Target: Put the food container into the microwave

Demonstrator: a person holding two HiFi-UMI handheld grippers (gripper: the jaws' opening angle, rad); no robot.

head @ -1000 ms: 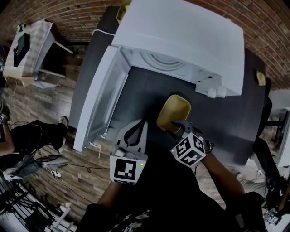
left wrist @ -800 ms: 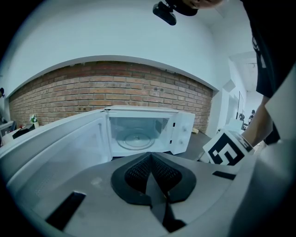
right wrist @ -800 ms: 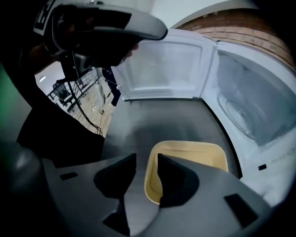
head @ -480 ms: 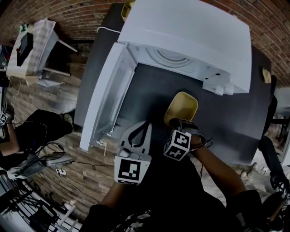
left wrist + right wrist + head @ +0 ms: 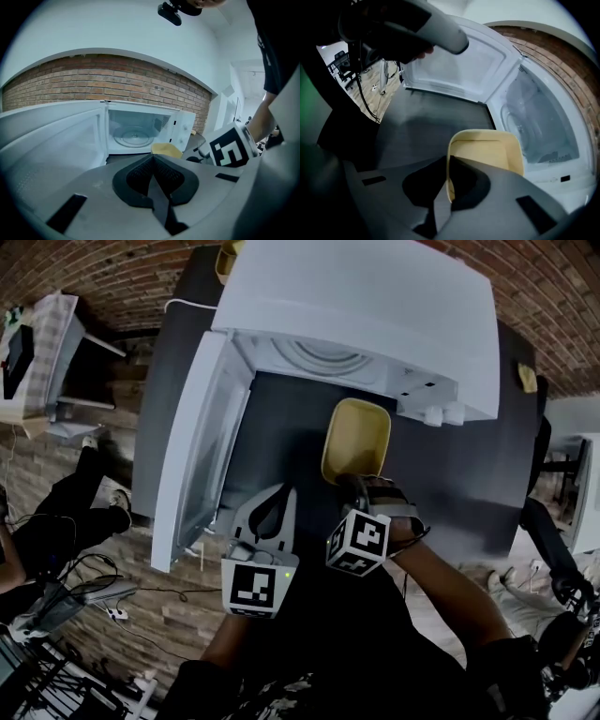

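While clamping container (image 5: 356, 439), right gripper (image 5: 349, 483) downturned

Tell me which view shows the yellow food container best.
The right gripper view: the food container fills the centre, its near wall pinched by the right hand-held gripper, whose jaws have just closed. The head view shows it from above; the left gripper view only a sliver.

Yellow container (image 5: 356, 439) before open microwave (image 5: 366, 296)
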